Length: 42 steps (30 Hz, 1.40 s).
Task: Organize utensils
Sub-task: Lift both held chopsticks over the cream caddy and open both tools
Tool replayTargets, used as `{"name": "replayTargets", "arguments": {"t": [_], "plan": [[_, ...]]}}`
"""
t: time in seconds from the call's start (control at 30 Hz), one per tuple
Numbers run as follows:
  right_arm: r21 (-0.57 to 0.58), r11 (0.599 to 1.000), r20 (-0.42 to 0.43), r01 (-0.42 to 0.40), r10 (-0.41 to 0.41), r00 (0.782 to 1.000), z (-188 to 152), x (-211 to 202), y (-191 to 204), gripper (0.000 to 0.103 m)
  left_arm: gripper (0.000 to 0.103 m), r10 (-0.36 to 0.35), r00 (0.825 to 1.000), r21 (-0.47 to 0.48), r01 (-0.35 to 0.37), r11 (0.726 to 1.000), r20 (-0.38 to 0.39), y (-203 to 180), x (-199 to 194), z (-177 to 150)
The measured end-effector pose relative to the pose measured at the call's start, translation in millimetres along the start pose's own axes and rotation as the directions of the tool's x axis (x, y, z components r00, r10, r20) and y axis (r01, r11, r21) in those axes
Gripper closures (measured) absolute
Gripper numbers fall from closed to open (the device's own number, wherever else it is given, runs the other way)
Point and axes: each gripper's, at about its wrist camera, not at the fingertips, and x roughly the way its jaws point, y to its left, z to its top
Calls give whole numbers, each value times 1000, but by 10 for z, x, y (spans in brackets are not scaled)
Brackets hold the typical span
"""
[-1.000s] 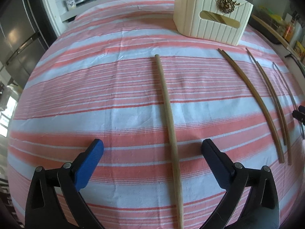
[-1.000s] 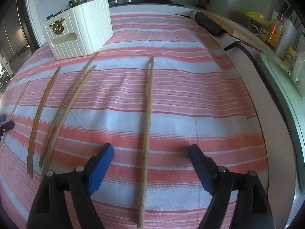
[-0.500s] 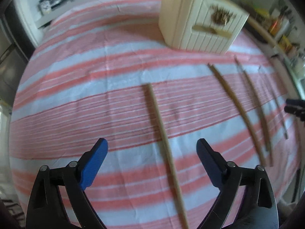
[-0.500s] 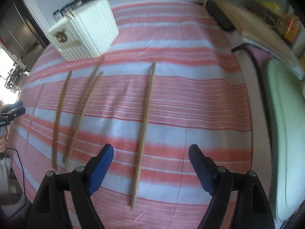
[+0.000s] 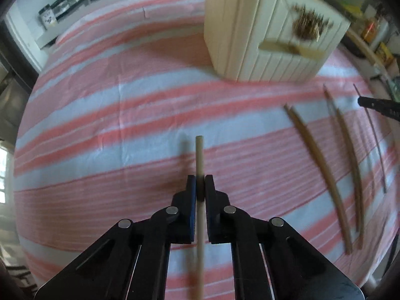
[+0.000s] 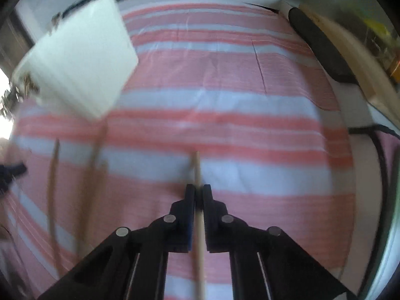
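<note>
- The left gripper (image 5: 200,182) had just closed its jaws, and they pinched a long, thin, pale wooden chopstick (image 5: 199,155) between the blue pads.
- That stick was round and smooth, light tan, and its tip poked out past the jaws above the red-and-white striped cloth (image 5: 125,115) on the surface.
- The right gripper (image 6: 198,192) had just closed its jaws too, and they pinched a second pale wooden chopstick (image 6: 197,167) of the same kind.
- Its tip also stuck out ahead of the jaws, over the striped cloth.
- More thin brown sticks (image 5: 315,165) lay flat on the cloth, off to the right in the left wrist view.
- A cream ribbed box with a gold ornament (image 5: 265,32) stood on the cloth farther back.
- Both pictures were blurry, so small marks on the sticks could not be seen.
</note>
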Motion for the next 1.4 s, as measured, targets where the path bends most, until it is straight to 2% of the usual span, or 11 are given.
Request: {"name": "replayTargets", "arguments": {"t": [0.17,0.43,0.6,0.73,0.87,0.97,1.03,1.1,1.23,1.33,1.4], "plan": [[-28,994,212,-107,110,971,-77,-802,135,97,98,-100,977,-17,105,994,187,46,-720,-73],[-92,990,408,-109,137,903,-386,-1887,298,97,98,-219,883,-10,245,969,414,179,-1763,-245],[-99,992,536,-79,120,836,-170,-2286,336,97,98,-245,770,-33,326,945,589,390,-2468,39],[-118,989,636,-85,141,759,351,-2596,530,97,98,-164,685,-80,310,948,710,435,-2850,543],[-157,984,719,-83,171,673,824,-2753,806,97,98,-73,603,-145,305,941,795,344,-2888,1113],[-177,981,726,-79,184,662,1093,-2590,1008,97,98,8,563,-190,265,945,826,204,-2716,1436],[-184,979,690,-92,195,697,1242,-2337,1108,97,98,42,571,-208,230,951,820,113,-2478,1602],[-189,977,650,-101,202,733,1319,-2095,1166,97,98,43,604,-219,221,951,796,33,-2192,1712],[-224,968,516,-111,214,829,1466,-1488,1247,97,98,47,699,-254,195,947,714,-53,-1508,1831],[-240,963,415,-126,219,883,1506,-1116,1277,97,98,26,759,-250,183,951,651,-94,-1134,1855],[-232,962,355,-141,219,909,1516,-906,1280,97,98,-38,813,-222,203,954,581,-123,-898,1871]]}}
